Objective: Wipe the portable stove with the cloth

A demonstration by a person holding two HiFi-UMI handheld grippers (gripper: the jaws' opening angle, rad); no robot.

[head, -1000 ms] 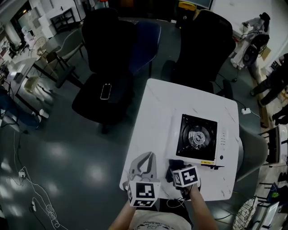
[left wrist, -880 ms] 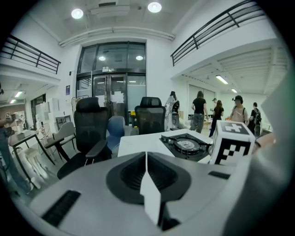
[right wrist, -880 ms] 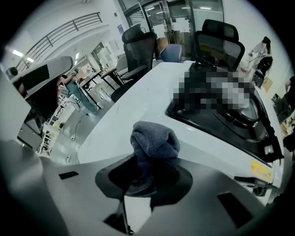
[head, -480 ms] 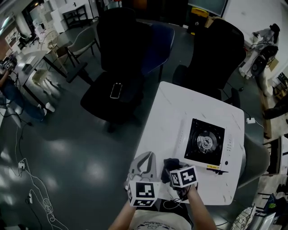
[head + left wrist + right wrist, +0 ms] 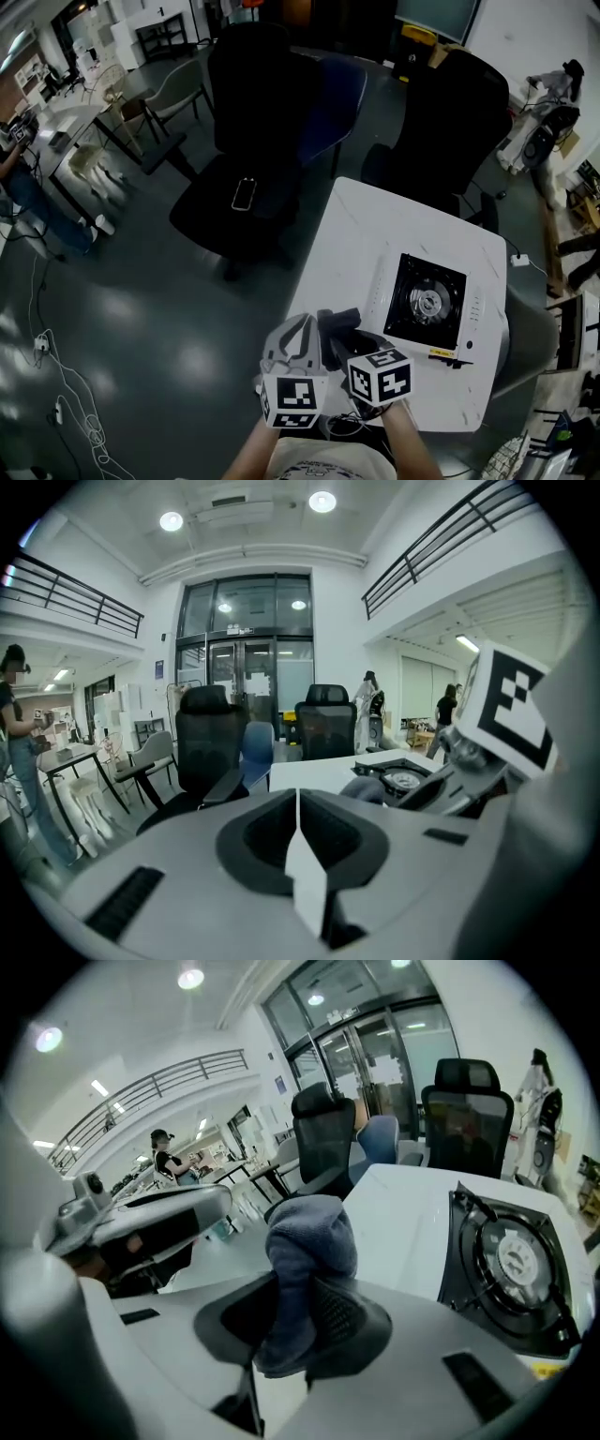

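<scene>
One blue-grey cloth (image 5: 309, 1232) stands bunched and upright, pinched in the jaws of the right gripper (image 5: 291, 1326) above the near edge of the white worktop (image 5: 356, 234). One portable stove (image 5: 427, 302), white with a black square top and round burner, sits to the right on that worktop. The left gripper (image 5: 297, 808) is alongside, its jaws pressed together on nothing. Two black office chairs (image 5: 246, 141) stand beyond.

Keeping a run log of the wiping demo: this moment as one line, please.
stage: wiping not yet begun | right gripper: shut on cloth, beside stove | left gripper: shut, empty | stove: on table
</scene>
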